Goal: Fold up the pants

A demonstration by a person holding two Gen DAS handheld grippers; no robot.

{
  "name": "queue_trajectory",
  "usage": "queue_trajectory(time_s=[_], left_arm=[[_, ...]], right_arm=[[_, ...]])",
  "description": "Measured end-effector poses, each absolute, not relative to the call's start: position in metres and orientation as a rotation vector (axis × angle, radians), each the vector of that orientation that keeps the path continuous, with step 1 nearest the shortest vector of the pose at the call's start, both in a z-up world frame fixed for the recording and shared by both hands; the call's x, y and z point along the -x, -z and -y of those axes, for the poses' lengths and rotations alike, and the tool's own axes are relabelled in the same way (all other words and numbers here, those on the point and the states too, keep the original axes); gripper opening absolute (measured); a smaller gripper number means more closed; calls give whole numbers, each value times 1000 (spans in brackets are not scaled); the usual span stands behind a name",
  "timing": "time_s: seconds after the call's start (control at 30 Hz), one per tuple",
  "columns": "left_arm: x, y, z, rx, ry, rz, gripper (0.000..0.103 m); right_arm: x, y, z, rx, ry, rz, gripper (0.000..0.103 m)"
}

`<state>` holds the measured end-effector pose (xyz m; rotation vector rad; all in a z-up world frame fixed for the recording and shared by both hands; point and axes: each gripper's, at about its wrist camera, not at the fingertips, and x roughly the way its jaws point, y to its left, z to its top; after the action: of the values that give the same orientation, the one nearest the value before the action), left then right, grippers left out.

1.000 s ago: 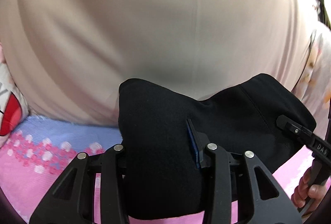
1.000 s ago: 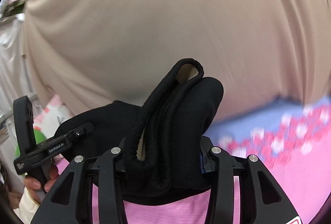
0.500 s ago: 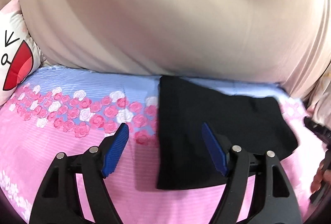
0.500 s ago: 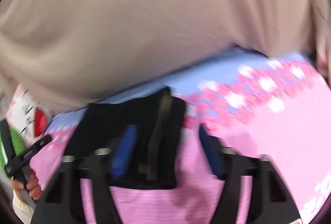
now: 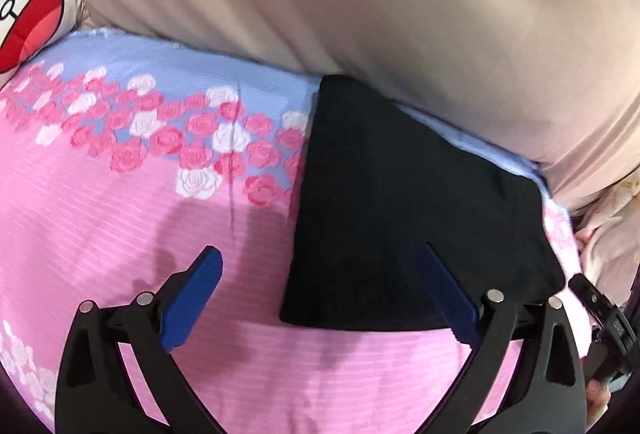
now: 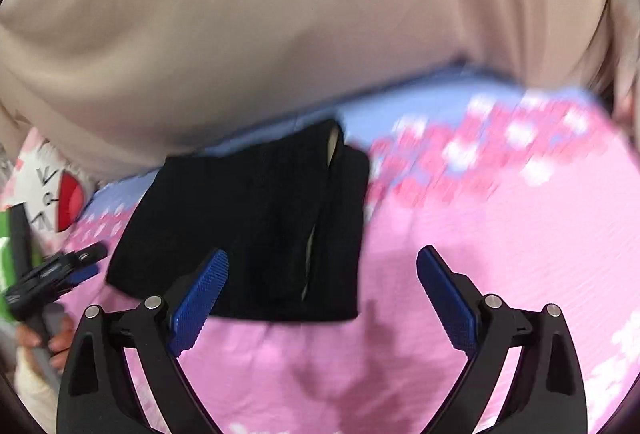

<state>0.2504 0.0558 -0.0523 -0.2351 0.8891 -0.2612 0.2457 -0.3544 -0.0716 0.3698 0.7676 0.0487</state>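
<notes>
With both your grippers spread wide, nothing sits gripped in either. Beige bedding [image 5: 360, 5] fills the top of both views, bulging over the far edge of the pink-and-blue rose sheet [image 5: 132, 201]. Folded black pants [image 5: 404, 201] lie flat on that sheet, centre-right in your left view, centre-left in your right view [image 6: 256, 226], far edge tucked against the beige. Cartoon pillow [image 5: 28, 9] sits upper left. Your left gripper [image 5: 324, 298] has just been opening; its right pad overlaps the pants' near right corner, left pad over bare sheet. Your right gripper [image 6: 322, 290] has just opened too; its left pad is in front of the pants' near edge, right pad over sheet. Right view is motion-blurred.
</notes>
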Motion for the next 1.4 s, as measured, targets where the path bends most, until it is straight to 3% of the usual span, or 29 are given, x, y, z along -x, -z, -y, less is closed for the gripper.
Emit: queue_trajectory(time_s=[0.03, 0.07, 0.1, 0.13, 0.17, 0.2, 0.27, 0.37, 0.47, 0.57, 0.63, 0.67, 0.7, 0.73, 0.87, 1.0, 1.07, 1.17, 1.23, 1.27, 1.37, 1.4], left_arm=[[-255, 62, -49, 248, 295, -933, 91], [-259, 71, -44, 271, 342, -972, 75], [-259, 76, -39, 275, 351, -976, 72], [-258, 73, -37, 258, 350, -940, 54], [-256, 71, -32, 248, 368, -946, 39], [-250, 64, -30, 251, 373, -940, 32], [-239, 48, -30, 242, 387, -905, 27], [-231, 45, -30, 246, 410, -929, 29], [-236, 70, -21, 166, 336, -946, 44], [-223, 56, -26, 129, 287, -885, 50], [-210, 35, -31, 100, 239, -815, 58], [-206, 26, -31, 86, 214, -772, 69], [-203, 17, -30, 72, 185, -731, 74], [-204, 15, -31, 68, 173, -718, 76], [-218, 24, -24, 67, 132, -746, 76], [-213, 29, -16, -23, 59, -733, 76], [-209, 31, -13, -78, 42, -733, 76], [-211, 36, -14, -91, 48, -746, 78], [-211, 39, -13, -82, 57, -752, 78], [-211, 41, -13, -85, 55, -754, 78], [-207, 42, -9, -103, 59, -765, 78], [-204, 41, -8, -110, 59, -762, 79]], right_arm=[[-254, 85, 355, -425, -75, -815, 91], [-259, 94, 354, -445, -93, -845, 83], [-264, 103, 349, -460, -109, -878, 63], [-267, 114, 347, -485, -132, -903, 59], [-265, 116, 346, -517, -155, -891, 44], [-262, 108, 345, -512, -179, -885, 37], [-252, 88, 347, -518, -216, -842, 33], [-243, 79, 357, -537, -215, -816, 34], [-251, 115, 363, -548, -153, -907, 50], [-232, 84, 362, -540, -117, -848, 50], [-216, 49, 352, -435, -62, -729, 40], [-217, 32, 342, -379, -75, -693, 18], [-224, 22, 333, -348, -102, -682, 1], [-232, 15, 323, -320, -134, -681, 0], [-313, 20, 289, -187, -172, -757, 0], [-388, 82, 336, -233, 38, -902, 0], [-376, 74, 353, -396, 1, -867, 0], [-334, 44, 329, -291, -25, -754, 7], [-322, 53, 322, -235, -13, -770, 6], [-323, 69, 325, -215, 21, -812, 0], [-307, 76, 345, -347, 11, -806, 0], [-295, 66, 344, -364, 2, -784, 10]])
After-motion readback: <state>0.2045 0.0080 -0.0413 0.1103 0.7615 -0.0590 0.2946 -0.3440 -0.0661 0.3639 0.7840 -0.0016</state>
